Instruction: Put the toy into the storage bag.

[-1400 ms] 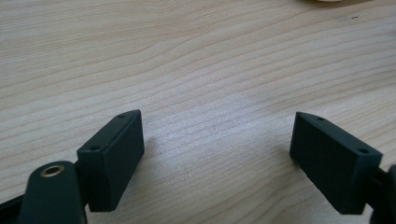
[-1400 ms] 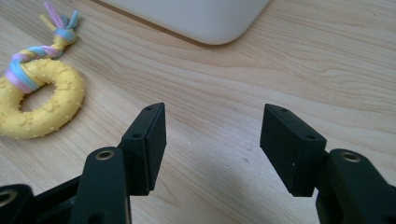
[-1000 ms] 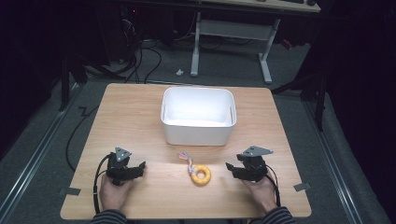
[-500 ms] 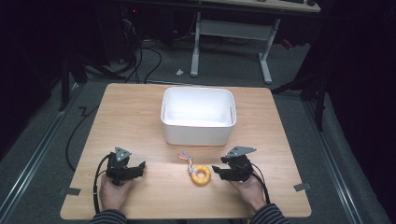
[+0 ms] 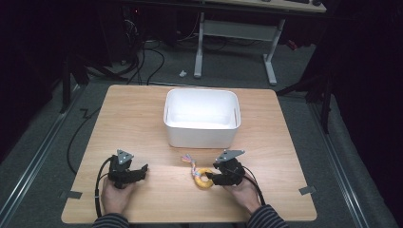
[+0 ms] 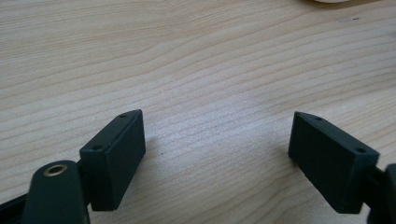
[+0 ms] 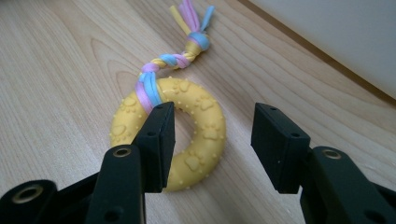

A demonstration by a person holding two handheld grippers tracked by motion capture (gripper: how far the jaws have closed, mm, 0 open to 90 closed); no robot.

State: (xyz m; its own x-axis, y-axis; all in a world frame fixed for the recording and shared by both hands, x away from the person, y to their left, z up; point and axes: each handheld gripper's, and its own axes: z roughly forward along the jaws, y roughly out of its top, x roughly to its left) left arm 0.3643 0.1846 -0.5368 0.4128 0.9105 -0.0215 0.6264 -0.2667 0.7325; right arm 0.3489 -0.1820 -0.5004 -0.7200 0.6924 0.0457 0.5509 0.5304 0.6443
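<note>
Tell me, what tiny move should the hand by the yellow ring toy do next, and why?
Probably keep closing. The right gripper has its jaws, which have just been closing, set around one side of the yellow ring toy, with a gap left at one pad, so there is no grip yet.

A dim lab or workshop: a bare wooden surface (image 5: 142, 114) on grey carpet, loose cables (image 5: 157, 61) at 11 o'clock, a metal-legged desk (image 5: 237, 33) at 12.

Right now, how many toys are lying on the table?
1: a yellow ring toy with a braided rope tail, on the table in front of the white bin, at the right gripper.
</note>
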